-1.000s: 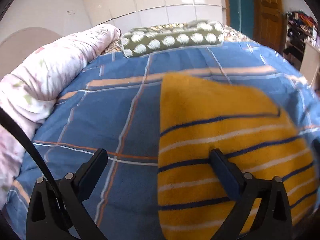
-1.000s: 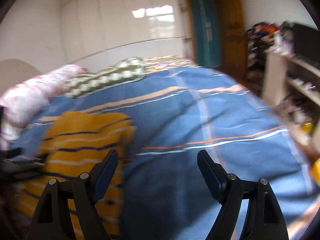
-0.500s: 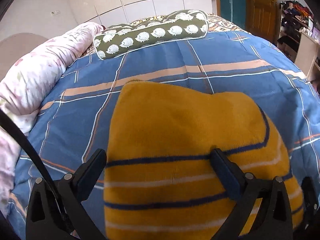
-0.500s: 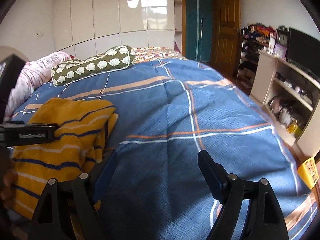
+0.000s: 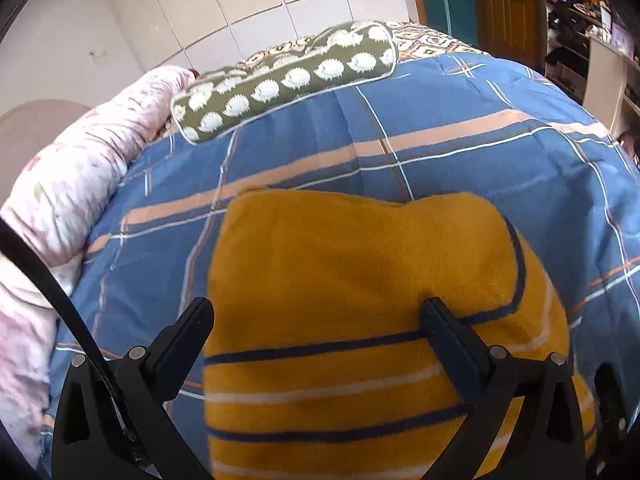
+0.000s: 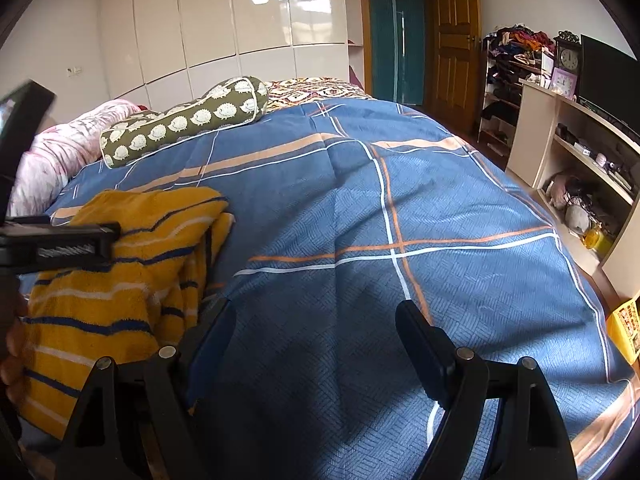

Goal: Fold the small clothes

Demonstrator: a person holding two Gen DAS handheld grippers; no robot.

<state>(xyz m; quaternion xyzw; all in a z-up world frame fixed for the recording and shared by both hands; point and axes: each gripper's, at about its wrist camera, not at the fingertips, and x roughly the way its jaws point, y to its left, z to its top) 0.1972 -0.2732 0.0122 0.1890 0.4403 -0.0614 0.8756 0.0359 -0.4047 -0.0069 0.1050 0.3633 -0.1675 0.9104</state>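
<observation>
A folded yellow garment [image 5: 360, 300] with navy and white stripes lies on the blue plaid bedspread [image 5: 460, 168]. My left gripper [image 5: 316, 320] is open and hovers right over the garment, its fingers wide apart above the folded top. In the right wrist view the garment [image 6: 120, 280] lies at the left, with the left gripper's finger [image 6: 60, 244] over it. My right gripper [image 6: 312, 332] is open and empty, over bare bedspread [image 6: 400, 220] to the right of the garment.
A green bolster with white hedgehog prints [image 5: 288, 80] lies at the bed's far end. A pink floral quilt [image 5: 72, 184] is bunched along the left. White wardrobe doors [image 6: 220, 20] stand behind. Shelves, a TV and clutter [image 6: 580, 140] flank the bed's right side.
The left gripper has swung over the garment and moved a bit closer, so the garment now fills the space between its fingers. The right gripper has steadied, open over the bedspread.
</observation>
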